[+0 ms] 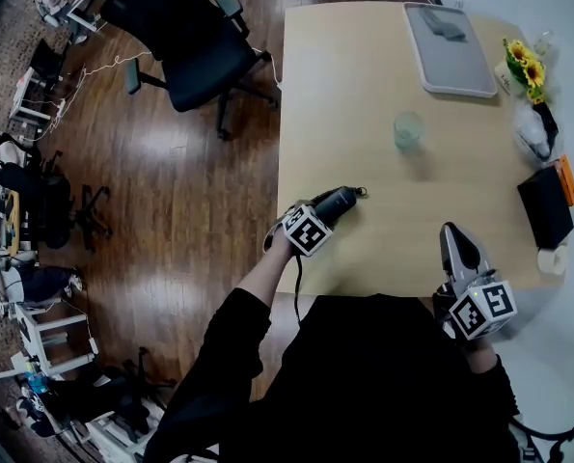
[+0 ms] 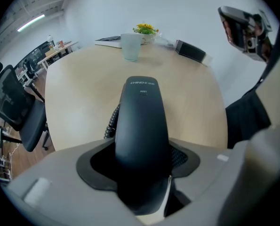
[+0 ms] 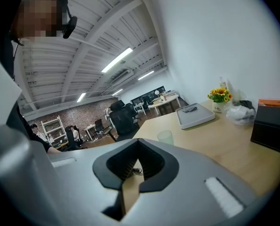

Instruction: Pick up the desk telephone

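The left tool [image 1: 323, 212] is clenched on the black plastic telephone handset [image 2: 140, 121], which lies left of centre in the head view, over the near left edge of the pale wooden bench [image 1: 364, 75]. The right tool [image 1: 452, 237], at lower right, is closed on nothing.

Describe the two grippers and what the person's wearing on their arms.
The left hand-held gripper and right hand-held gripper are grey with black jaw pads. Each carries a white cube with black square markers. The sleeves are black.
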Demonstrator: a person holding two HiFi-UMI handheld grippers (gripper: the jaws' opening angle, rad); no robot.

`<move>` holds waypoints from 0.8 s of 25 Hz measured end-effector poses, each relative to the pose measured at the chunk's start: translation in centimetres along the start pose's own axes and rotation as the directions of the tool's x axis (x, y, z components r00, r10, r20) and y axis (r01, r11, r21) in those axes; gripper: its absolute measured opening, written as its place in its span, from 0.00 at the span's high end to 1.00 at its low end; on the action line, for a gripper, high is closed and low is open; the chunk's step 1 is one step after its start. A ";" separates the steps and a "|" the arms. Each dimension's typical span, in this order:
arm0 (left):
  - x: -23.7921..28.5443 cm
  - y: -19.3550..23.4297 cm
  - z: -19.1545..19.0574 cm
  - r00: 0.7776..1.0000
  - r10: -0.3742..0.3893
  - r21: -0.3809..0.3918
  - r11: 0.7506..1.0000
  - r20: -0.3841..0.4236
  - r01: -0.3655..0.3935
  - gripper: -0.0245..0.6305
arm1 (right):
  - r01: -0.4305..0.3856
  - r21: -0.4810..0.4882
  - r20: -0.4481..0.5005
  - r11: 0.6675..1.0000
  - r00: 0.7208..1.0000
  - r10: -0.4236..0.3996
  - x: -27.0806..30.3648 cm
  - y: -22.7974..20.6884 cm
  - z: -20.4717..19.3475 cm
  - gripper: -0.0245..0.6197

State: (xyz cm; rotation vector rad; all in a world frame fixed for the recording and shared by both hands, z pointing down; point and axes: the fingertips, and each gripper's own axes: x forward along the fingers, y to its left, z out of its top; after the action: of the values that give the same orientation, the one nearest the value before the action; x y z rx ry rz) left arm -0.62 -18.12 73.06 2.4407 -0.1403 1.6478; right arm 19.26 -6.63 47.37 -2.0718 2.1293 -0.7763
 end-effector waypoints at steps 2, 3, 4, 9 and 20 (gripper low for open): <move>-0.2 0.0 -0.1 0.999 0.010 -0.050 0.999 0.032 -0.008 0.57 | -0.003 -0.003 0.005 1.000 1.000 0.003 -0.1 0.0 0.1 0.96; -0.5 0.0 -0.2 0.998 0.017 -0.078 0.997 0.057 -0.013 0.57 | -0.004 -0.004 0.007 1.000 1.000 0.004 -0.2 0.0 0.3 0.96; -0.9 0.0 -0.2 0.996 0.031 -0.105 0.994 0.085 -0.022 0.57 | -0.004 -0.006 0.009 1.000 1.000 0.004 -0.3 -0.1 0.4 0.96; -6.3 -0.6 2.1 0.958 0.129 -0.216 0.974 0.256 -0.073 0.57 | -0.011 -0.015 0.024 1.000 1.000 0.011 0.1 -0.1 1.1 0.96; -20.3 -3.8 9.0 0.757 0.316 -0.336 0.932 0.571 -0.135 0.57 | -0.094 -0.048 0.046 0.994 0.994 0.096 2.0 0.9 3.1 0.96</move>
State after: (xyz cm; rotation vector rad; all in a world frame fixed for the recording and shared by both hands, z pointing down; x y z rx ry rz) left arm 0.56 -16.94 50.63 2.7064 -0.7382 0.7364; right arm 19.41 -9.47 44.91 -1.9716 2.2211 -0.6658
